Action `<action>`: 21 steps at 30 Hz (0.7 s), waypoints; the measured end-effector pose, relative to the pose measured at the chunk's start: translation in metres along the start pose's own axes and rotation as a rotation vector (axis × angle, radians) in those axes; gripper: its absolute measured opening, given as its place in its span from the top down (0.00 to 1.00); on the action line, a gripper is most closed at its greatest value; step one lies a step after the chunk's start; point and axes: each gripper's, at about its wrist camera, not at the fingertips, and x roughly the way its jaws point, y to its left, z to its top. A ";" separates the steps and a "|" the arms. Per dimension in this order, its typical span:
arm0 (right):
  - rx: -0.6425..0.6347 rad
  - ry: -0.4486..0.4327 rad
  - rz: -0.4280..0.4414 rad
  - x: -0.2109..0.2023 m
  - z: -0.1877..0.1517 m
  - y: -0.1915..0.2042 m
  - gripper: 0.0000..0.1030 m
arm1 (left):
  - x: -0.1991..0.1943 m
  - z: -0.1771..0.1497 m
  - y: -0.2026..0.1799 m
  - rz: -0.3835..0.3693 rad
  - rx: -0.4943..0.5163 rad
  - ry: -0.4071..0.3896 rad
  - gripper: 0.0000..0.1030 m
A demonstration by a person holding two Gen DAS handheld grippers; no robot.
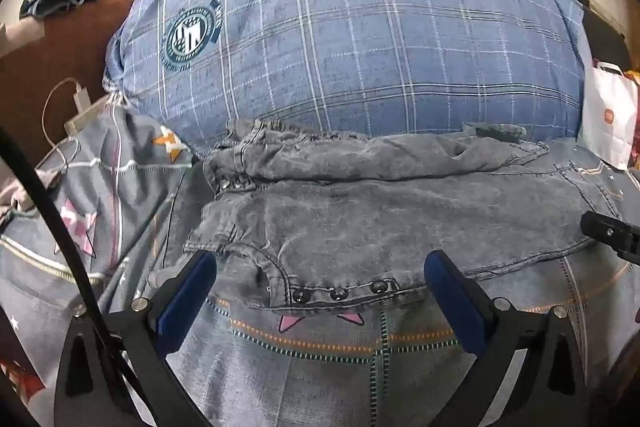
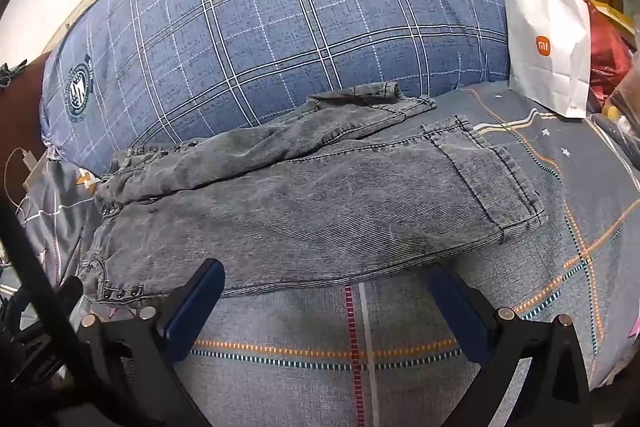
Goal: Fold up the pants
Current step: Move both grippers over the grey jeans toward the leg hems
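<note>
Grey washed-denim pants [image 1: 360, 219] lie across the bed, waist to the left and legs to the right. The near leg lies flat and ends in a cuff [image 2: 504, 183]. The far leg [image 2: 280, 135] is bunched against the pillow. My left gripper [image 1: 320, 259] is open over the waist, its blue pads on either side of the row of snap buttons [image 1: 338, 293]. My right gripper [image 2: 326, 269] is open at the near edge of the flat leg, with nothing pressed between its pads. A tip of the right gripper's finger [image 1: 608, 231] shows at the right edge of the left wrist view.
A big blue plaid pillow [image 1: 352, 39] fills the back, close behind the pants. A white paper bag [image 2: 548, 47] stands at the right with a red bag [image 2: 608, 51] beside it. A charger with a white cable [image 1: 80, 103] lies at the left. The patterned grey bedsheet [image 2: 360, 343] lies under everything.
</note>
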 end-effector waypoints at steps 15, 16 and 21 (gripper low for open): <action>0.011 -0.063 0.043 -0.008 0.003 0.001 0.00 | 0.004 -0.008 0.002 -0.057 0.016 -0.011 0.00; 0.012 -0.049 0.060 -0.006 0.002 0.002 0.00 | 0.003 -0.008 0.002 -0.060 0.016 -0.014 0.00; -0.021 -0.046 0.072 -0.004 -0.005 0.010 0.00 | 0.002 -0.007 0.004 -0.061 0.005 -0.030 0.00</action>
